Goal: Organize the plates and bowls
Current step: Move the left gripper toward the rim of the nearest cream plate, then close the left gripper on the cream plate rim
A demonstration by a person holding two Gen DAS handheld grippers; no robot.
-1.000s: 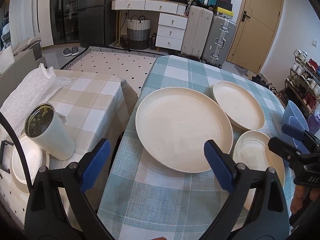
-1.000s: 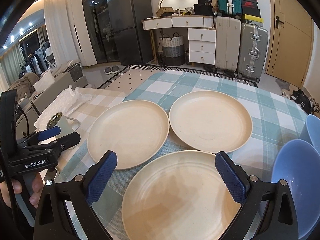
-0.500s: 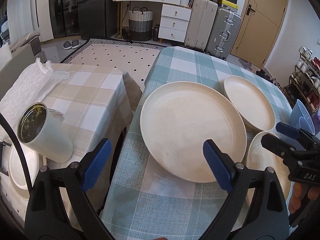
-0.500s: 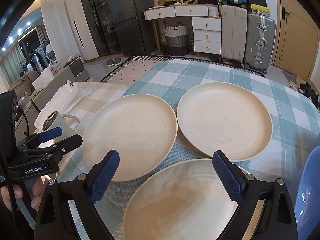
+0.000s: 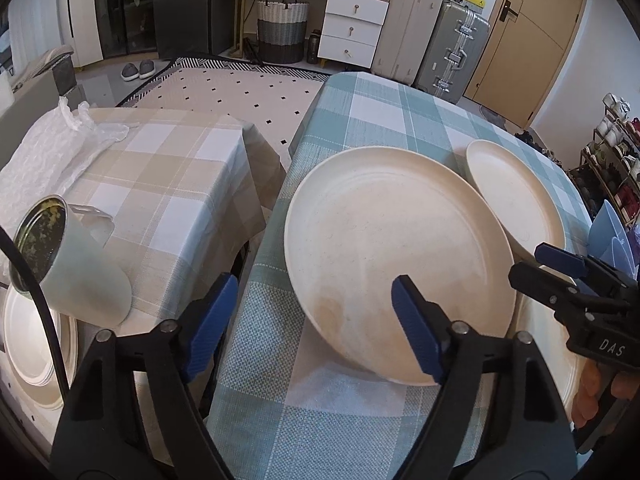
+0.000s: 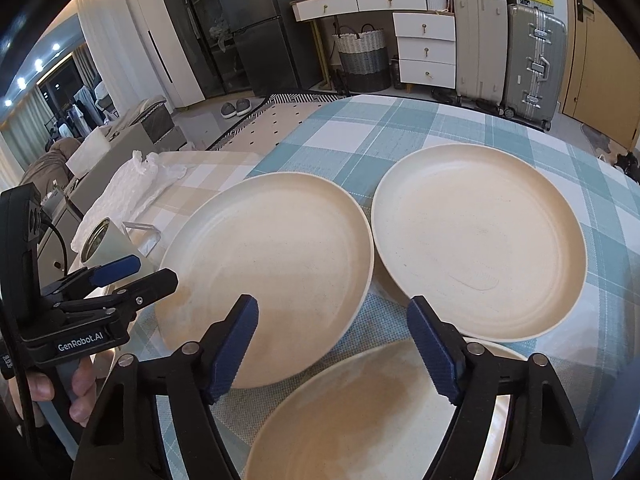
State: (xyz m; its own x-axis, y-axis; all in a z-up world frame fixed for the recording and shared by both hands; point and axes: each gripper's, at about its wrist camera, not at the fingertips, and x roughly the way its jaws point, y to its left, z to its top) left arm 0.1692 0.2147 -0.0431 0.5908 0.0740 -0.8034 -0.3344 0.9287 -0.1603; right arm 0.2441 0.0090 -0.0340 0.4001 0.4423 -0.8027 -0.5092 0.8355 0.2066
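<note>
Approaching left plate (image 5: 392, 264) with left gripper (image 5: 316, 320) and right gripper (image 6: 332, 348), both jaws wide, empty; next, rim pinch for stacking.

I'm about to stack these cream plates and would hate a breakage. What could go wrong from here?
1. The left plate lies near the table edge; a nudge from the open left gripper might slide it off.
2. Its rim sits close to the far plate, so lifting one may knock the other.
3. The right gripper hovers open over the near plate; a shallow pinch could slip.
</note>
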